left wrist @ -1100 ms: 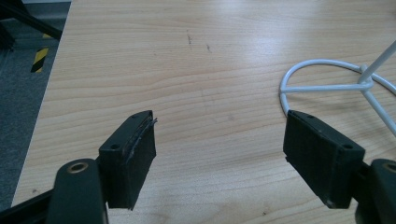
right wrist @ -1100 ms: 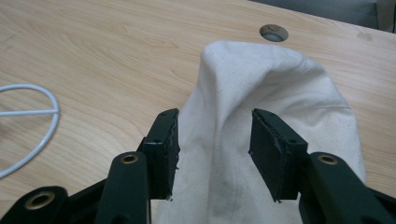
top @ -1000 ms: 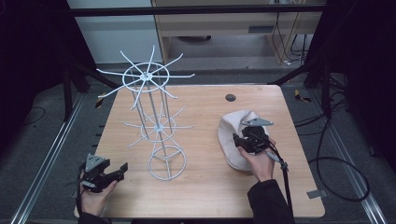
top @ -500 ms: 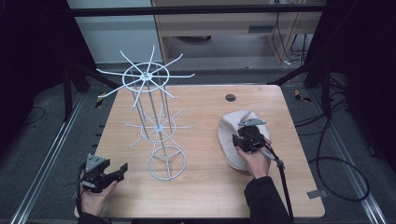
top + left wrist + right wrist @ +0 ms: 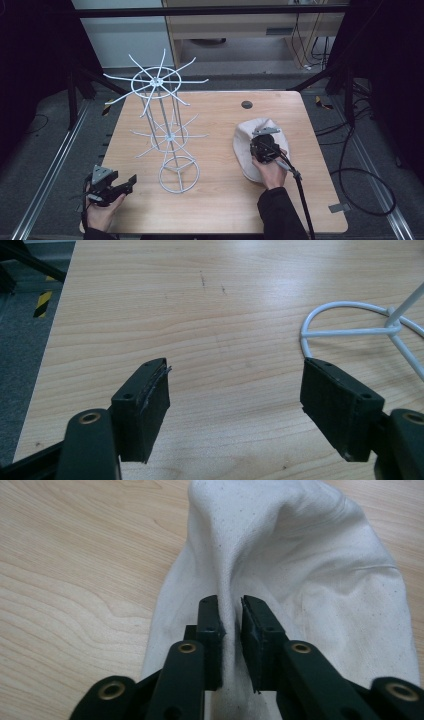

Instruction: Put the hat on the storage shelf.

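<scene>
Right gripper (image 5: 231, 615) pinches a ridge of cream cloth hat (image 5: 300, 580) at table's 3 o'clock; lift gently; left gripper (image 5: 235, 400) spread

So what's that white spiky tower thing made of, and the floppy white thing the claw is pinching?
The tower rack looks like thin metal wire with a smooth white coating: its rods are slim, stiff and slightly glossy. The floppy thing is a cloth, probably cotton-like woven fabric: it is off-white, matte, speckled, and folds into a soft ridge between the right claw pads. The table looks like light wood grain, perhaps laminate.
</scene>
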A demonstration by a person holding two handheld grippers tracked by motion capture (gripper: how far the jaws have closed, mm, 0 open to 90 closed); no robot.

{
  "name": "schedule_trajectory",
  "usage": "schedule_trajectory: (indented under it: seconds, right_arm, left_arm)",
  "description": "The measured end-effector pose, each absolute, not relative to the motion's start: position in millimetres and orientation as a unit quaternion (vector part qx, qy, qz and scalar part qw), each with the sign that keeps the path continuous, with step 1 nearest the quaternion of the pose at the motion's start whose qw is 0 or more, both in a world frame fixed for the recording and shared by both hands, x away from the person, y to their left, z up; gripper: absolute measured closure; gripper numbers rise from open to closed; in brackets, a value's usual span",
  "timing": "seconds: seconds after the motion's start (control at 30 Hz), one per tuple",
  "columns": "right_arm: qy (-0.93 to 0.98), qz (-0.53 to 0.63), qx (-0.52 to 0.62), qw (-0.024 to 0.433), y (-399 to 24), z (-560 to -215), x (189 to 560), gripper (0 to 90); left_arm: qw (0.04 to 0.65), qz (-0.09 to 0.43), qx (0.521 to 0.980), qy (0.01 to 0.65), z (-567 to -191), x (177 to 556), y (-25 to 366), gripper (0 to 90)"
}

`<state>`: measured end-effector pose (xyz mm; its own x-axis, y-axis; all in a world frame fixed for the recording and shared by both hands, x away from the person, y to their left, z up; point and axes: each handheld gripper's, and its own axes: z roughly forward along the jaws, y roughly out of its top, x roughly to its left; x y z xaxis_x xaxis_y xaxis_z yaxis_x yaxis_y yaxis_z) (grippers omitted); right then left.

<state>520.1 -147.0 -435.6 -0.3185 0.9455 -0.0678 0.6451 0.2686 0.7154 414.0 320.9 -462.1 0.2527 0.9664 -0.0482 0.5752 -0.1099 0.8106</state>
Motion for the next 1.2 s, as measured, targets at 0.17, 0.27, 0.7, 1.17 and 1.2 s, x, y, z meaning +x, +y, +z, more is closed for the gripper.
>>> schedule_trajectory:
  seconds: [0.17, 0.27, 0.7, 1.17, 1.2]
  right_arm:
    - [0.753, 0.293, 0.53, 0.257, -148.3, -436.2, 521.6, 86.6]
    - [0.75, 0.296, 0.534, 0.255, -150.0, -434.2, 521.3, 88.0]
    - [0.727, 0.349, 0.534, 0.254, -166.4, -412.5, 508.9, 88.4]
    - [0.707, 0.433, 0.49, 0.267, -186.4, -387.9, 478.1, 88.5]
    - [0.705, 0.442, 0.484, 0.27, -187.5, -384.8, 474.0, 88.6]
  left_arm:
    - [0.373, 0.262, 0.698, 0.552, -462.2, 414.3, 321.1, 27.8]
    - [0.373, 0.262, 0.698, 0.553, -462.1, 414.2, 321.2, 28.0]
    - [0.372, 0.262, 0.697, 0.554, -461.9, 414.2, 321.0, 28.3]
    - [0.372, 0.263, 0.695, 0.556, -462.3, 414.6, 320.8, 28.4]
    - [0.372, 0.263, 0.695, 0.556, -462.3, 414.6, 320.8, 28.4]
